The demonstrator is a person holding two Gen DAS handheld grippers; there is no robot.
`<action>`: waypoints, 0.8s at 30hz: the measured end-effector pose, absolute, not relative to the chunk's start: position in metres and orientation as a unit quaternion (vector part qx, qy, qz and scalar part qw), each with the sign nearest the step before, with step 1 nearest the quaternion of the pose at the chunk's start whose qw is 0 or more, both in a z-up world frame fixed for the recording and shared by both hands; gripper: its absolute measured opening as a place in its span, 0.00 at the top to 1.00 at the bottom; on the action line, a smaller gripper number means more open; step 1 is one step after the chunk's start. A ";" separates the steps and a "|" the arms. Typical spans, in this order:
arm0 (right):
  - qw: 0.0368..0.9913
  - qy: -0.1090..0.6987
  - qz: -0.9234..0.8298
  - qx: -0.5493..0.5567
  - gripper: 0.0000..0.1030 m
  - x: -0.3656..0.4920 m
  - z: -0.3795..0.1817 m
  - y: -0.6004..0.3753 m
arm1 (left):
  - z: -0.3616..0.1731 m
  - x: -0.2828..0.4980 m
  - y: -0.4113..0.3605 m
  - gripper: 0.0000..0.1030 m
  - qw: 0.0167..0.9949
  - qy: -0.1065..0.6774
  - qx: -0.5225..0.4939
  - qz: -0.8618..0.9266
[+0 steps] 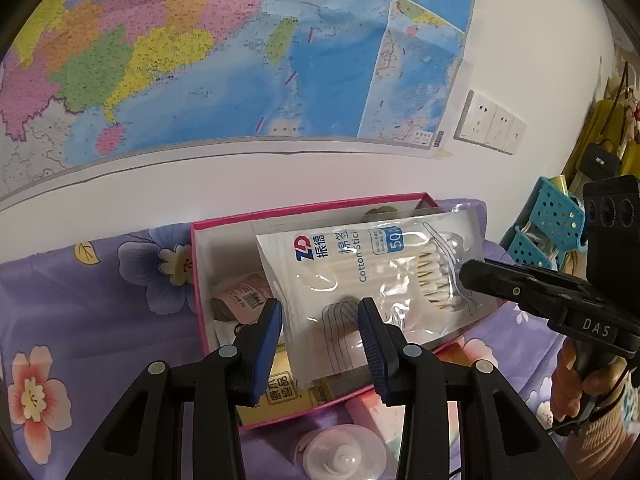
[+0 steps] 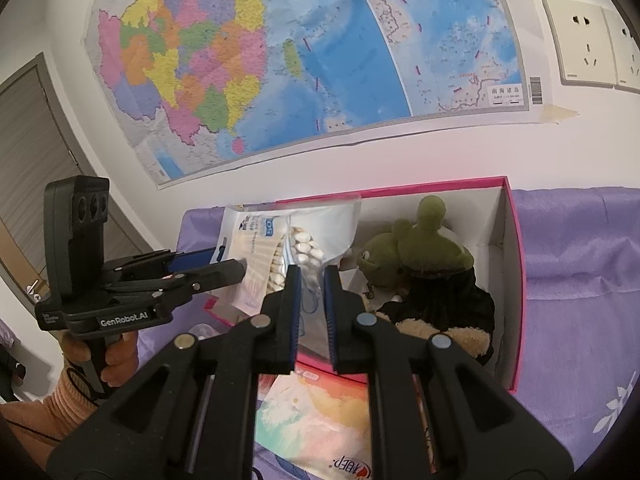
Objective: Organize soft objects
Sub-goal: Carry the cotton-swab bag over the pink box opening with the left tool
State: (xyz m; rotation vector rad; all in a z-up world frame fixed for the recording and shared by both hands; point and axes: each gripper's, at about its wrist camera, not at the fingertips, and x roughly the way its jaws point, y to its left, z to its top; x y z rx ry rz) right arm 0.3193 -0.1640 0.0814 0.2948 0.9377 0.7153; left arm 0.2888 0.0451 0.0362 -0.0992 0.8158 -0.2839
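- The swab bag (image 1: pixel 376 280) is held above the pink box (image 1: pixel 224 222), tilted, over the box's contents.
- The right gripper (image 2: pixel 312 276) is clenched on one edge of the bag.
- The left gripper (image 1: pixel 320 312) is clenched on the bag's other edge.
- A green plush (image 2: pixel 420 248) is seen inside the box, which rests on a purple floral cloth (image 1: pixel 100 300).

A colourful wall map (image 1: pixel 248 52) covered the white wall (image 1: pixel 280 176), with 3 sockets (image 1: pixel 490 122) at its 3 o'clock. A grey door (image 2: pixel 36 152) stood at 9 o'clock in the right wrist view.
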 end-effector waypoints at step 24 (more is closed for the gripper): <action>0.820 0.448 0.329 0.140 0.86 0.330 0.076 -0.161 | 0.029 0.305 0.047 0.62 0.904 0.404 -0.048 -0.133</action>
